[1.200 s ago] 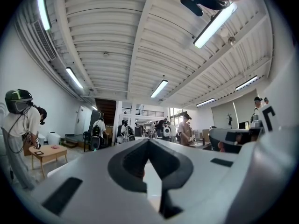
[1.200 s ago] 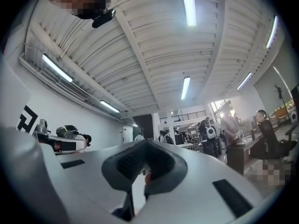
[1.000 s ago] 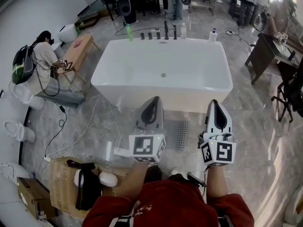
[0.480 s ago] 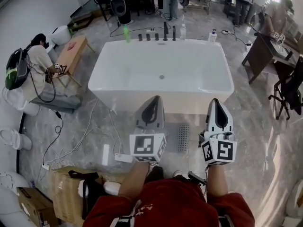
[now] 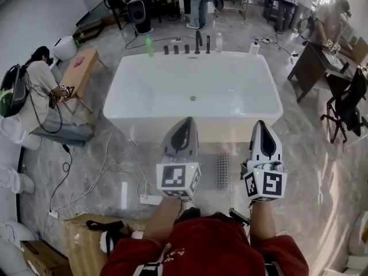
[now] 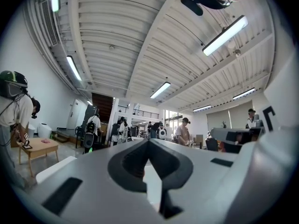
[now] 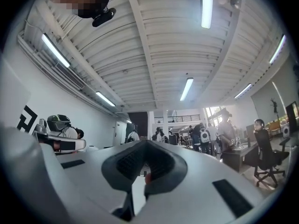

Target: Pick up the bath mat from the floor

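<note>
Two hand-held grippers are seen raised side by side before a white bathtub (image 5: 138, 105). The left gripper (image 5: 186, 121) and the right gripper (image 5: 262, 124) are each clenched tight with nothing between the jaws, and only ceiling lights (image 6: 224, 34) and a busy workshop are framed past their closed tips. Nothing of the task is judged to be done. What appears to be the bath mat (image 5: 221, 171), a small grey dotted rectangle partly masked by the grippers, lies flat on the marble floor (image 5: 305, 171). From the head camera it is seen between the two tools, its far edge near the tub wall. The lowering, the opening of a jaw pair and the grasp are all left to be made. The near and right-hand edges of the mat are thought the easier to reach, as open floor is offered on that side. To the left, loose cables (image 5: 95, 177) and a power strip (image 5: 123, 194) are strewn, with a cardboard box (image 5: 83, 240) near the person's feet.
</note>
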The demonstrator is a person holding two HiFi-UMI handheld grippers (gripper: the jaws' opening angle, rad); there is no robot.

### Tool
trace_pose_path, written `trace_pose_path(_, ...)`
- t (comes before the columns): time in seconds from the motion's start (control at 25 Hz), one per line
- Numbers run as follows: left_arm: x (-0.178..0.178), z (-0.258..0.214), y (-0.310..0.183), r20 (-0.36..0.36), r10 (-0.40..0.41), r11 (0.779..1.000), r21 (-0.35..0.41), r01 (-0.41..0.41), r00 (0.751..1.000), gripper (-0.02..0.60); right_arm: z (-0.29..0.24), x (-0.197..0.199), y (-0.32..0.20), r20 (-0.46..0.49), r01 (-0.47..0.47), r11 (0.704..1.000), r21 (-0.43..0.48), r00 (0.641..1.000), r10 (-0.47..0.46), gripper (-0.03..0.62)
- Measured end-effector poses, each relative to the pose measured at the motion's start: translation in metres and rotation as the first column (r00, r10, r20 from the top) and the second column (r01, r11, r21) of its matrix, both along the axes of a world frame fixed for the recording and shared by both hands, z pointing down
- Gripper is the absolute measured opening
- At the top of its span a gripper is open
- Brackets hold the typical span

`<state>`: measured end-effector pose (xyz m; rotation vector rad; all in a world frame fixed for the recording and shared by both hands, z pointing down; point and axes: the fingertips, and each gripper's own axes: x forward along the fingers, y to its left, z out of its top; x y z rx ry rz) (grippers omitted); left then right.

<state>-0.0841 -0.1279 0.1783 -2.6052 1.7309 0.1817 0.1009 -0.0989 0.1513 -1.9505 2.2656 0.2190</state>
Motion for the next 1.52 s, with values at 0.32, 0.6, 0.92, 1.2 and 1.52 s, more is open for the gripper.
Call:
trace_pose_path(0.32,-0.019,0.008,-0.013,0.001,0.042,0.999,-0.017,-0.042,0.999,0.014,0.004,-0.022,-0.006,-0.008,-0.035,0.999,-0.013,0.999,0.034,0.011)
trace_pose_path(0.6,-0.027,0.028,-0.020,0.008,0.030,0.997,-0.065,-0.029,1.000,0.014,0.026,-0.028,-0.013,0.005,-0.032,0.997,-0.066,0.999,0.033,0.011)
trace_pose_path(0.92,-0.017,0.064,-0.035,0.033,-0.003,0.990,-0.144,0.008,0.999,0.014,0.057,-0.004,-0.032,0.025,-0.027,0.990,-0.138,0.999,0.031,0.011)
trace_pose_path(1.2,0.011,0.107,-0.040,0.067,-0.024,0.976,-0.212,0.038,0.997,0.014,0.104,0.025,-0.041,0.044,-0.004,0.974,-0.226,0.999,0.014,0.011)
trace_pose_path(1.52,0.016,0.184,-0.037,0.116,-0.062,0.948,-0.305,0.095,0.991,0.014,0.186,0.030,-0.046,0.049,0.038,0.939,-0.342,0.999,-0.023,0.011)
